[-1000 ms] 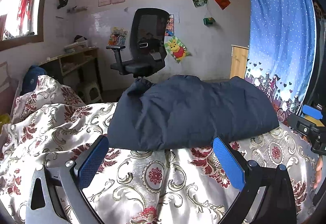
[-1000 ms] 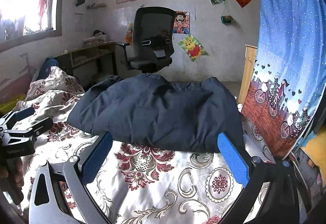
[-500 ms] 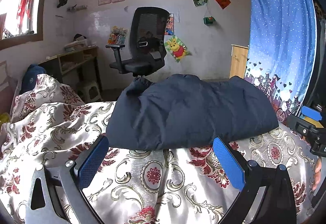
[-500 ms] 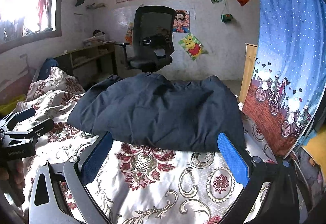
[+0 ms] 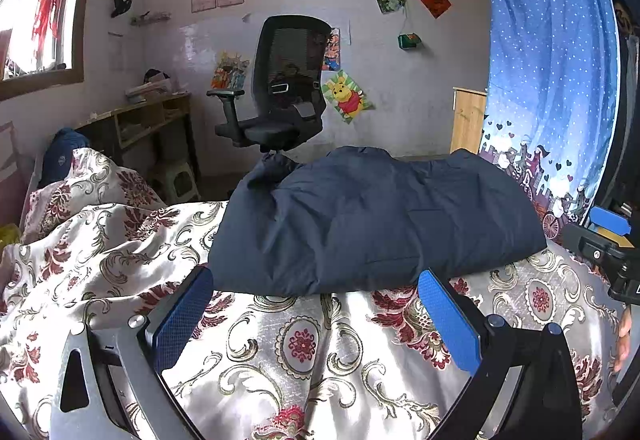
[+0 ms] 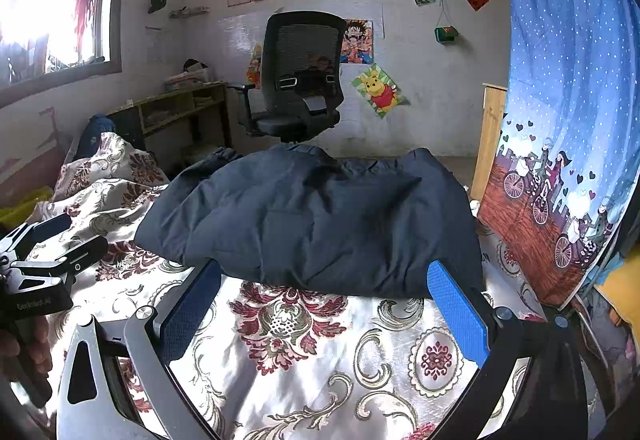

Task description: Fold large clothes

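on the bed, across the flowered quilt (image 5: 304, 352), the dark navy jacket (image 5: 372, 228) lies as a compact, puffy bundle, wide side to side and short front to back, its near edge rolled under in a rounded hem. it looks doubled over on itself, which is how a folded large garment would rest, though i can't say from this whether more folds are wanted; the far left end (image 6: 216, 160) is lumpier and sticks out a little.

i hold my left gripper (image 5: 316, 316) low over the quilt, just short of the jacket's near edge, jaws spread wide with nothing between them. my right gripper (image 6: 324, 304) sits the same way: wide apart, empty, fingers framing the near hem without touching it. keeping both back and level like this lets me see the whole bundle and judge its shape. each tool shows at the edge of the other's view, the right one (image 5: 612, 248) well off to the side, the left one (image 6: 44, 268) with my hand under it, so the two flank the jacket.

against a second ago, almost nothing differs: the jacket keeps the same outline and creases, both pairs of jaws stay equally wide, and the views drift only slightly. the office chair (image 5: 280, 88) and blue curtain (image 5: 552, 72) behind sit as they did.
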Tool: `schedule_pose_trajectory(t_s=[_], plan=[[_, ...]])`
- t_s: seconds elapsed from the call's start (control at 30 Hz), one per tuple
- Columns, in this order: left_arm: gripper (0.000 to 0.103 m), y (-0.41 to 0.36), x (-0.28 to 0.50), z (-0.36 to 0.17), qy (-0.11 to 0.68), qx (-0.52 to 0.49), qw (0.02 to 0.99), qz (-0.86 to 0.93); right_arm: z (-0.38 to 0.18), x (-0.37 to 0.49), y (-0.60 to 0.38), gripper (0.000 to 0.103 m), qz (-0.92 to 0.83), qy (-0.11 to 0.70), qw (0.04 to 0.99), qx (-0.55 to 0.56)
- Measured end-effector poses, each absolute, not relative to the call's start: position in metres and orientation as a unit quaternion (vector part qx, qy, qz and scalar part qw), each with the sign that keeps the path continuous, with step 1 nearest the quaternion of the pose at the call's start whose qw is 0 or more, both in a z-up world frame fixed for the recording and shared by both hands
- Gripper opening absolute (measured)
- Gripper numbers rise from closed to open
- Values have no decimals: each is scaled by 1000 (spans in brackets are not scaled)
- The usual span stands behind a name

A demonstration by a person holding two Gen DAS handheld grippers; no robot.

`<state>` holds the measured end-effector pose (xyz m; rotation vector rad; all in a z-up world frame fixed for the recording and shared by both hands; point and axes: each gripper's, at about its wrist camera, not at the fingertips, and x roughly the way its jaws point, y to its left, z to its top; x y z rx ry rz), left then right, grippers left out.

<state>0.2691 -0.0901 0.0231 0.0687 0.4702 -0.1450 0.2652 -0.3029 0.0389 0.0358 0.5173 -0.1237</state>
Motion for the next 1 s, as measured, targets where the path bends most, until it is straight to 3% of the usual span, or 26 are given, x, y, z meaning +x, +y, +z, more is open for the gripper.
schedule_pose_trajectory(t_s=[1.0], plan=[[103, -89, 269, 23, 236, 33, 968, -73, 38, 265, -299, 102, -60, 259, 964, 20]])
